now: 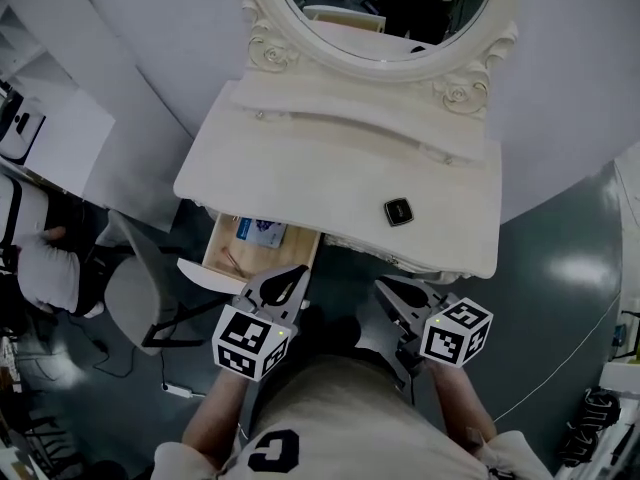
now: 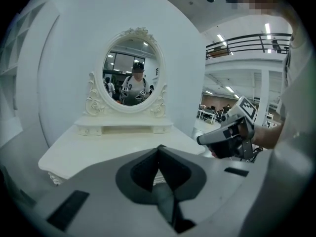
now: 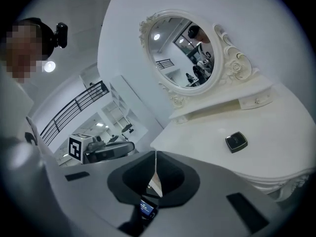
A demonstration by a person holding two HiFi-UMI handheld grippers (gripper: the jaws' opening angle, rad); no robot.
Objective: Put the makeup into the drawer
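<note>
Ahead of me an oval mirror (image 1: 385,8) in a carved cream frame stands upright at the back of the cream tabletop (image 1: 300,158). To my left a grey chair (image 1: 135,293) sits on the dark glossy floor (image 1: 560,298), with a white cable (image 1: 180,391) near it and perhaps a seated person (image 1: 40,268) beyond.

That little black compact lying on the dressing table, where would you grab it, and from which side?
Probably across two opposite side edges of the black compact, coming down from above, at the front of the dressing table. It lies flat and low, so only its thin edges offer a hold. The right gripper is nearer; its shut jaws would need opening first.
</note>
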